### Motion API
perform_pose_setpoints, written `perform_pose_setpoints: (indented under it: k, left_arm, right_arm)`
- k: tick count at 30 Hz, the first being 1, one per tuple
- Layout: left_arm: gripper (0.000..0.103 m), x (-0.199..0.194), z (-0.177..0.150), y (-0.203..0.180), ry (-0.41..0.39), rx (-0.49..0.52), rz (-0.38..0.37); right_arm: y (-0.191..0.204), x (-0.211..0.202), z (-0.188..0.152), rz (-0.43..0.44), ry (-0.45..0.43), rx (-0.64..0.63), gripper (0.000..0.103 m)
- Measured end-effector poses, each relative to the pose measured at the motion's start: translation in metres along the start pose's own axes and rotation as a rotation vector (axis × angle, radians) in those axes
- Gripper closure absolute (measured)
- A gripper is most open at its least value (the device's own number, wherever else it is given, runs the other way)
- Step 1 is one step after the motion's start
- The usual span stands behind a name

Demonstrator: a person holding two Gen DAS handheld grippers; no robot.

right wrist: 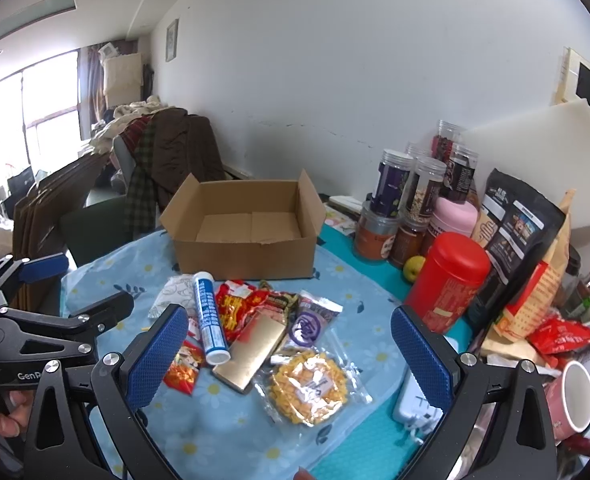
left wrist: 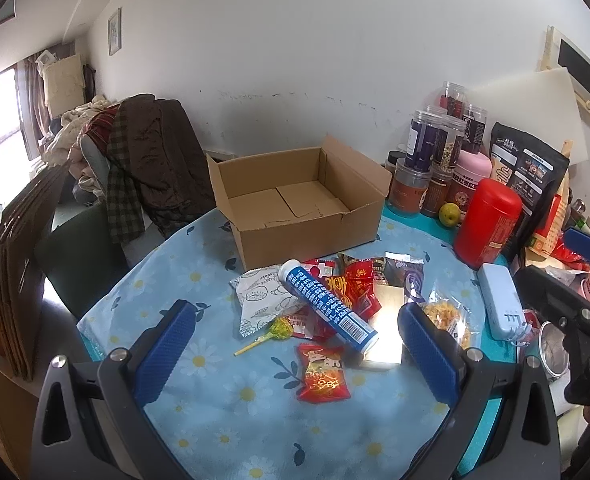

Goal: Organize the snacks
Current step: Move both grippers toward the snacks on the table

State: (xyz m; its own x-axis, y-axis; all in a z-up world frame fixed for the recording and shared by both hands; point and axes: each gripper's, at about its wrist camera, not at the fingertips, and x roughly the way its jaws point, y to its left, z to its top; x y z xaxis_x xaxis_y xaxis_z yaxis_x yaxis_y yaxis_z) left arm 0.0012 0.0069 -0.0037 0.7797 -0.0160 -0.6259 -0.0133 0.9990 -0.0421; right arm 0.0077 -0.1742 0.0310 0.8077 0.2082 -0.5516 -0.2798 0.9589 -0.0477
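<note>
Right wrist view: both jaws wide, empty; snack pile (right wrist: 255, 328) before cardboard box (right wrist: 243, 228), red canister (right wrist: 447, 280) alongside.

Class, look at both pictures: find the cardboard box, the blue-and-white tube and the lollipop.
cardboard box (left wrist: 307, 232), left wrist view, on its front wall.
blue-and-white tube (right wrist: 209, 318), right wrist view, on the middle of its printed side.
lollipop (left wrist: 281, 328), left wrist view, on its wrapped yellow head.

cardboard box (left wrist: 295, 204) open, flaps up, empty, at the table's far side. Snack pile just in front of it: blue-white tube (left wrist: 327, 306) lying diagonally across red packets (left wrist: 353, 286), white printed packet (left wrist: 261, 300), purple-logo sachet (left wrist: 409, 276), gold flat box (right wrist: 251, 354), clear bag of yellow snacks (right wrist: 309, 388), lollipop (left wrist: 269, 332), lone red packet (left wrist: 323, 372) nearest
</note>
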Motion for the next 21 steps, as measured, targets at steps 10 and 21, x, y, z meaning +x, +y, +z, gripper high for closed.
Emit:
perform_pose_setpoints:
  k: [10, 21]
  left_arm:
    - [0.000, 0.026, -0.001, 0.008, 0.052, -0.013, -0.093]
    - [0.000, 0.053, -0.016, 0.026, 0.123, 0.015, -0.105]
  right_arm:
    - [0.014, 0.008, -0.003, -0.025, 0.009, -0.029, 0.000]
    - [0.031, 0.034, -0.024, 0.013, 0.046, 0.017, 0.000]
